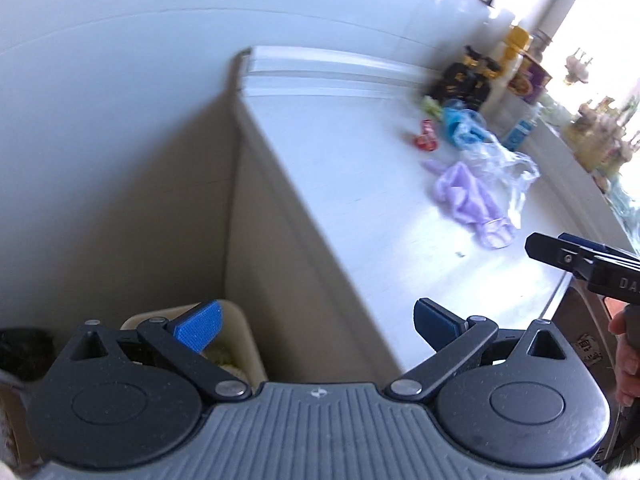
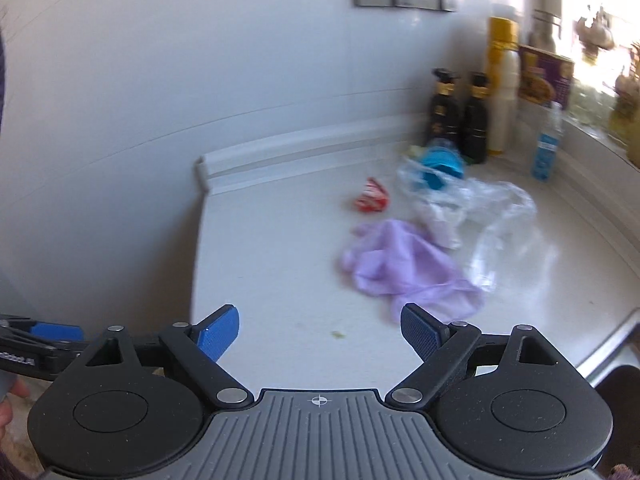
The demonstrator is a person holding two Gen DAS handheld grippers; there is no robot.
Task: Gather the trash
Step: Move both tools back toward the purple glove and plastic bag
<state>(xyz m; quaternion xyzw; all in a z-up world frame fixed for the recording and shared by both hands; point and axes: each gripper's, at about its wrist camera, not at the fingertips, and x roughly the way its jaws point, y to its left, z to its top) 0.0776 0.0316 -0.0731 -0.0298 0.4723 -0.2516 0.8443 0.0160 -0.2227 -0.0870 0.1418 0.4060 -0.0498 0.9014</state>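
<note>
Left gripper (image 1: pixel 316 326): hanging wide open with nothing between the blue pads, pointing down over the left end of the white countertop (image 1: pixel 360 184) and the gap beside it.
Right gripper (image 2: pixel 320 334): also spread wide and empty, hovering over the near edge of the counter, aiming towards the litter; in the left wrist view, showing as a black finger reaching in from the right edge (image 1: pixel 560 254).
Crumpled lilac plastic glove (image 2: pixel 404 268): lying flat on the counter, nearest the right gripper; long axis running diagonally, fingers pointing far-left towards the wall, cuff trailing near-right towards the counter's front edge.
Crinkled clear plastic bag (image 2: pixel 492 216): sprawling just right of the glove, touching or overlapping it, stretching back towards the bottles.
Squashed red-and-white wrapper (image 2: pixel 372 200): sitting apart, just beyond the glove's fingers.
Blue plastic item (image 2: pixel 442 166): lying under the far end of the clear bag, too blurred for detail.
Cream-coloured bin (image 1: pixel 236 344): standing on the floor below the counter's left end, partly hidden behind the left gripper's pad, pale scraps showing inside.
Backdrop: two dark bottles with gold collars (image 2: pixel 460 120) standing by the wall, a tall yellow-and-white container (image 2: pixel 502 80) beside them.
Hand (image 1: pixel 626 356): gripping the right tool's handle at the frame edge.
</note>
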